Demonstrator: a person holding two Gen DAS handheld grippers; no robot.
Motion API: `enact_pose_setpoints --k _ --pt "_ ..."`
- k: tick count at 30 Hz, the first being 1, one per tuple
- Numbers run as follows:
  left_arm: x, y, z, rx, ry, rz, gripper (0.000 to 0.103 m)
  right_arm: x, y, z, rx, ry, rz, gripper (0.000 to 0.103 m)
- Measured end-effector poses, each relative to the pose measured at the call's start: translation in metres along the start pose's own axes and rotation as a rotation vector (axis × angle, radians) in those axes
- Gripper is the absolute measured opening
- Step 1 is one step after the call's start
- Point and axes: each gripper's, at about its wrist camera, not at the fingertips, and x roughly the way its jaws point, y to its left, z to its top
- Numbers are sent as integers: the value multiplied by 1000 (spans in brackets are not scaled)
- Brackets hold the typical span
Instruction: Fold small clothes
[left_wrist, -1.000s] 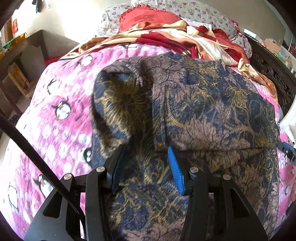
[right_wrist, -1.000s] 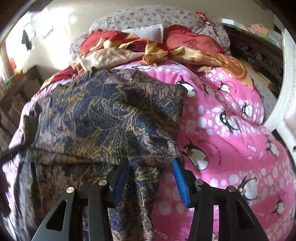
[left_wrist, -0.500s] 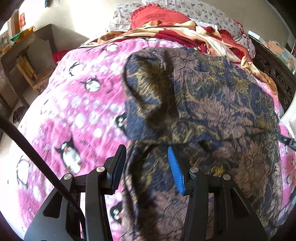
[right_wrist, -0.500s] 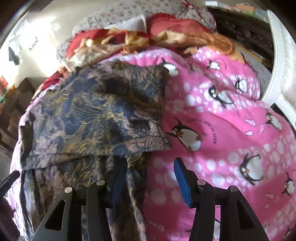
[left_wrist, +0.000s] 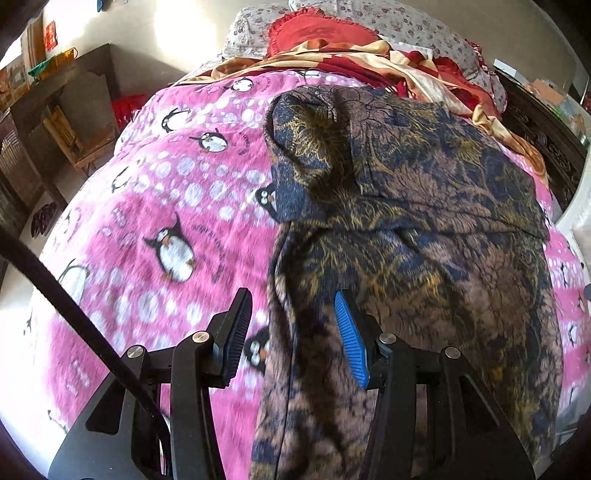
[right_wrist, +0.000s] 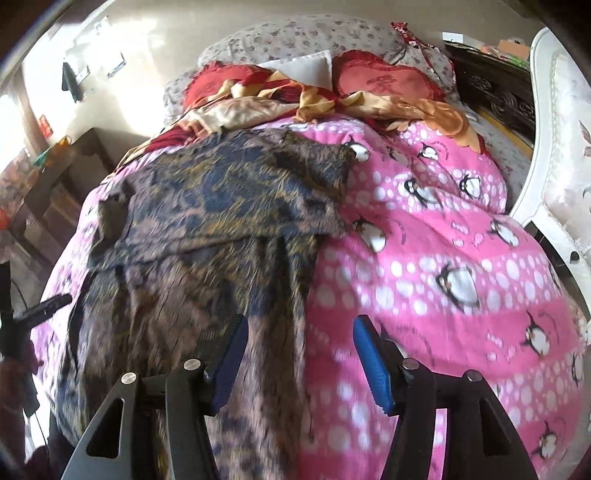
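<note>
Patterned garment (left_wrist: 424, 206) lies on pink penguin blanket (left_wrist: 155, 229), far part folded over near part. Left gripper (left_wrist: 293, 334) spread, straddling garment's left edge. Right gripper (right_wrist: 299, 363) spread, straddling garment's right edge.

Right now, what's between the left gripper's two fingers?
In the left wrist view, the left gripper is open over the patterned garment's left edge, with pink penguin blanket beside it.

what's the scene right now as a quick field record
surface: pink penguin blanket
garment: dark floral garment, far part folded toward the near edge
left tool: open, over the garment's left edge
right tool: open, over the garment's right edge
behind: red and tan bedding, floral pillows
</note>
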Motion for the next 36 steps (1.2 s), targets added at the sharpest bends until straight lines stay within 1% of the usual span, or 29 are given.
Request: enact_pose_setpoints --k 3,7,13,16,19,24,27,29,31,36 --pt "-11 8 -12 -4 20 -27 46 -7 2 -21 -17 38 9 59" --pt "-22 26 -37 -30 71 -70 46 -13 4 -48 -43 77 8 59" --pt "-36 51 -78 -62 152 -96 46 -15 4 -88 -63 147 45 59" --pt "-42 54 -96 -55 193 -130 46 -14 4 -101 -66 170 59 59" --pt "-45 51 -109 -35 236 -163 46 -15 1 -114 -36 195 83 59" --pt "-53 37 -126 62 257 -160 46 -23 -8 -127 9 201 113 59" --pt "-56 32 -136 103 279 -154 46 -26 -11 -135 11 217 108 59" --pt "-55 33 -141 108 295 -151 46 -26 -11 -140 -1 228 112 59" --pt "-53 35 -146 94 317 -149 46 -26 -9 -147 -6 243 135 59" --pt "-52 33 -149 84 294 -135 46 -21 -7 -153 11 268 175 59"
